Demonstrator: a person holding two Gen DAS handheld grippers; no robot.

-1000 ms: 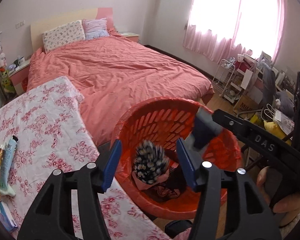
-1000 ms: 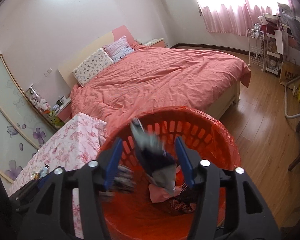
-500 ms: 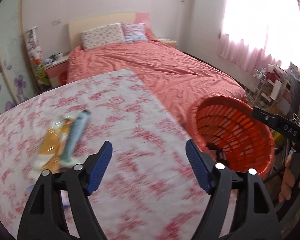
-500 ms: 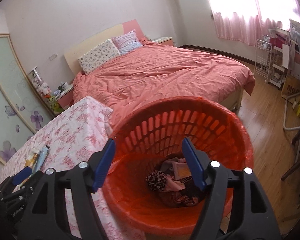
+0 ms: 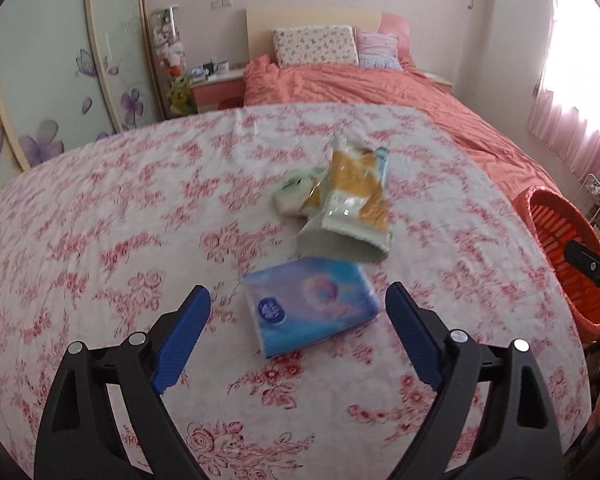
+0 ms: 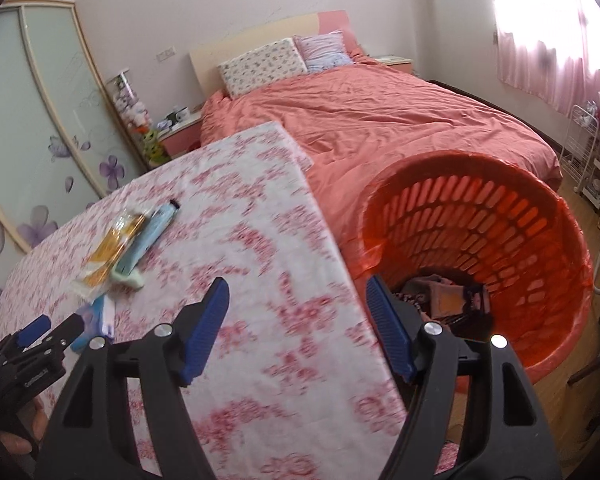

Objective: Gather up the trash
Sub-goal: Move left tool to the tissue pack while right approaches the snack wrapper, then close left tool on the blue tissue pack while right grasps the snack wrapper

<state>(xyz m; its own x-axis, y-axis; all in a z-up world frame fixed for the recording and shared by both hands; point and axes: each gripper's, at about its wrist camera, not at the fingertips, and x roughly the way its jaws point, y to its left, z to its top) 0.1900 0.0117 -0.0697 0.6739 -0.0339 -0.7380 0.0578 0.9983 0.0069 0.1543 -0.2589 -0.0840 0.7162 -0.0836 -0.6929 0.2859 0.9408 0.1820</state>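
Observation:
On the floral tablecloth (image 5: 100,208) lies a blue tissue pack (image 5: 312,304), with a yellow-white wrapper (image 5: 352,196) and a pale green tube (image 5: 340,246) just behind it. My left gripper (image 5: 298,294) hovers over the pack, its jaws opening and pressing on nothing. In the right wrist view the same wrapper (image 6: 112,248), tube (image 6: 148,240) and pack (image 6: 98,314) lie at the left, beside the left gripper (image 6: 56,326). My right gripper (image 6: 297,284) is open and empty over the table's right edge. The orange basket (image 6: 480,220) stands beside it, holding dark cloth and scraps (image 6: 440,296).
A bed with a coral cover (image 6: 380,112) runs behind the table and basket. Glass wardrobe doors (image 5: 40,80) and a pink nightstand (image 5: 216,88) stand at the left. A white wire rack (image 6: 588,152) and wooden floor (image 6: 572,400) lie right of the basket (image 5: 560,240).
Both grippers have swung left, away from over the basket and toward the table. The items seen between their jaws a second ago are gone from them. The left jaws have widened.

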